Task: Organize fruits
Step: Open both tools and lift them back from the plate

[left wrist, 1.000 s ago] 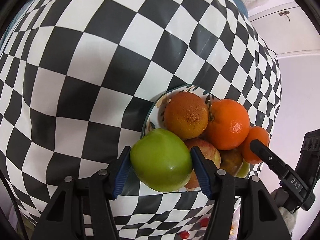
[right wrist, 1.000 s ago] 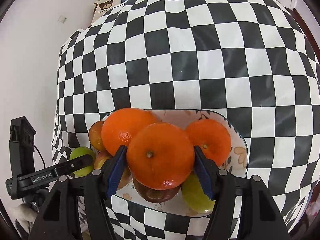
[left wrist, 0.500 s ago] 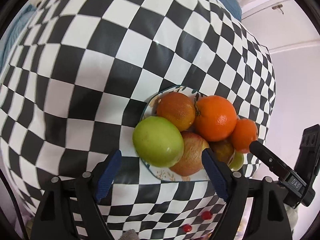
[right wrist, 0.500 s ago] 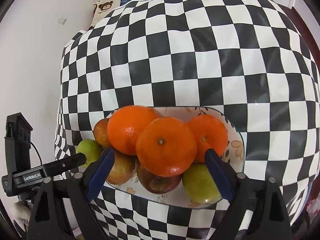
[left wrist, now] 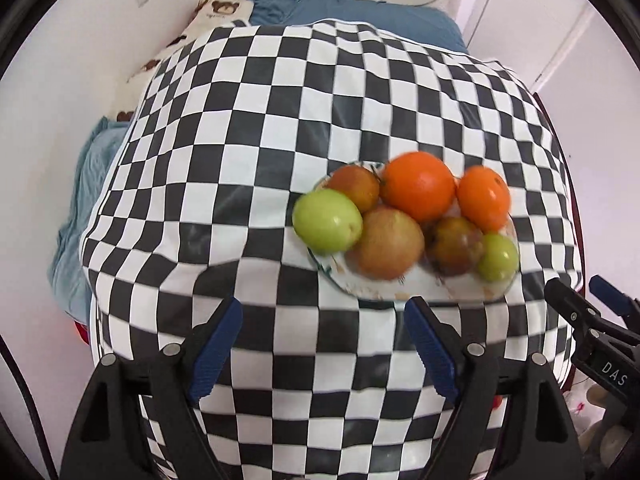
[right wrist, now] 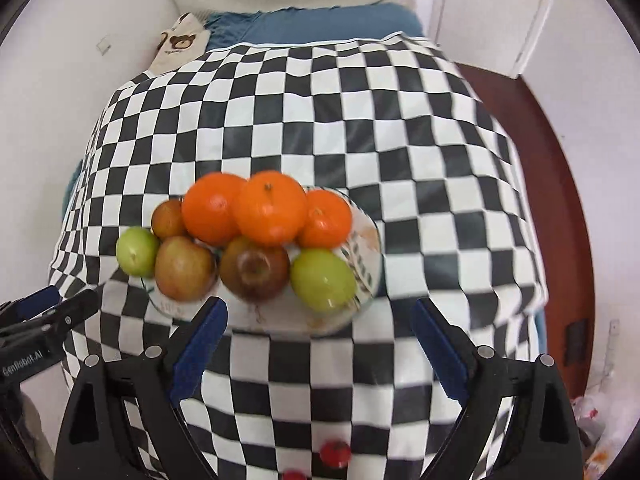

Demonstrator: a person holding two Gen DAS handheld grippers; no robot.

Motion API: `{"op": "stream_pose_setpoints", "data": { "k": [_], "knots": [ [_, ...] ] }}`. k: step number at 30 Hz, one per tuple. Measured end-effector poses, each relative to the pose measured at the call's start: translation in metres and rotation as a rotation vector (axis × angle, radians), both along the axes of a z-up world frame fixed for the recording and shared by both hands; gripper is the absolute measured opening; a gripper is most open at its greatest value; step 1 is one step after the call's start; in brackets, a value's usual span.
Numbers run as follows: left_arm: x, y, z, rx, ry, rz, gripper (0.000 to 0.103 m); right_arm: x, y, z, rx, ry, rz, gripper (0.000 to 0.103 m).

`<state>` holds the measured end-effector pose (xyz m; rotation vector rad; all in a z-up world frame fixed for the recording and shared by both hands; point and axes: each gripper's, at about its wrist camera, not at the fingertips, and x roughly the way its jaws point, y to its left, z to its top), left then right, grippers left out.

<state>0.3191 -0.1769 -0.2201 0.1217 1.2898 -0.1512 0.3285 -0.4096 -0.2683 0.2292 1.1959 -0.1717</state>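
Note:
A flowered plate on the checkered table holds a heap of fruit. In the left wrist view a green apple lies at the heap's left edge, beside a big orange, a smaller orange and two reddish apples. In the right wrist view three oranges top the pile above a red apple and a green apple. My left gripper and right gripper hang open just short of the plate, with nothing between their fingers.
The black-and-white checkered cloth covers the whole table and drops over its edges. Blue bedding and a bear-print pillow lie behind it. Red-brown floor runs along the right. Small red items sit below the near edge.
Both grippers opened, the left letting go of the green apple and the right of the orange. Both then pulled back and up from the plate. The fruit stayed on the heap.

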Motion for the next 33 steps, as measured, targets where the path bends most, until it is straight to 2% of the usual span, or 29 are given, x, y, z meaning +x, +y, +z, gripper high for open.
{"op": "stream_pose_setpoints", "data": {
  "k": [7, 15, 20, 25, 33],
  "knots": [
    [-0.041, -0.012, 0.036, -0.002, -0.099, -0.041, 0.083, -0.054, 0.007, 0.031, -0.017, -0.071, -0.044, 0.096],
    [-0.087, -0.005, 0.087, -0.043, -0.21, -0.061, 0.083, -0.108, 0.014, 0.078, -0.012, -0.167, -0.066, 0.095],
    [-0.112, -0.002, 0.111, -0.058, -0.275, -0.071, 0.083, -0.139, 0.022, 0.106, -0.046, -0.224, -0.061, 0.095],
    [-0.133, -0.001, 0.125, -0.07, -0.31, -0.085, 0.083, -0.166, 0.032, 0.13, -0.067, -0.271, -0.057, 0.095],
    [-0.151, 0.002, 0.136, -0.086, -0.338, -0.083, 0.083, -0.186, 0.04, 0.148, -0.063, -0.307, -0.046, 0.095]
  ]
}}
